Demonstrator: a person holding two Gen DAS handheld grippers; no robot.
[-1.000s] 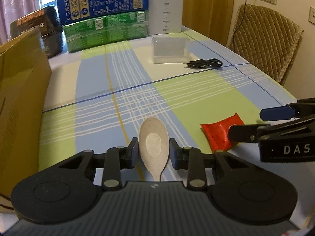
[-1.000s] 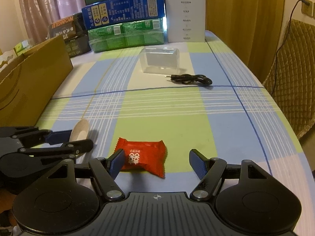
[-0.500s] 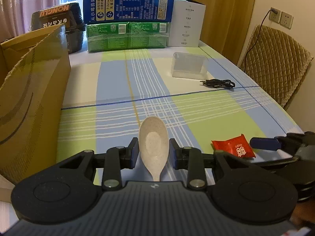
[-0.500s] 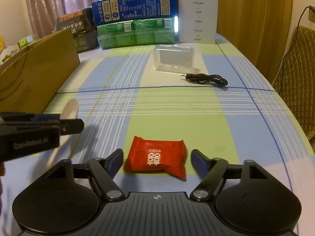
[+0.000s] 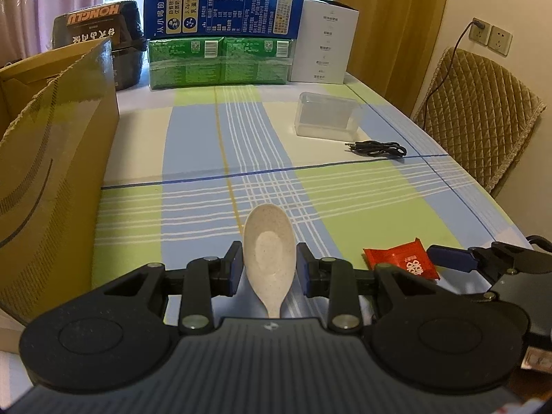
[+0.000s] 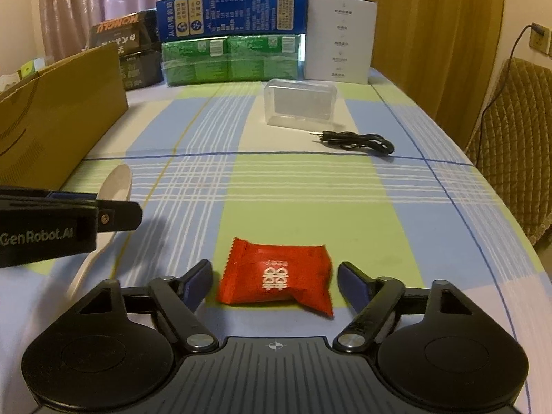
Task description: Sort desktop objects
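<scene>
My left gripper [image 5: 269, 272]: black body, blue pads, holding a speckled off-white spoon [image 5: 269, 258]. My right gripper [image 6: 274, 283]: same black with blue pads, either side of a red packet [image 6: 276, 277] with white print. Tablecloth [image 6: 310, 189]: blue, lime and cream checks, thin white and dark blue lines. Cable [image 6: 358, 139] black. Container [image 6: 300, 103] clear. Far edge: green packs [image 5: 220, 62], blue box [image 5: 220, 13], white box [image 5: 324, 48]. Left edge: brown carton [image 5: 51, 155].
</scene>
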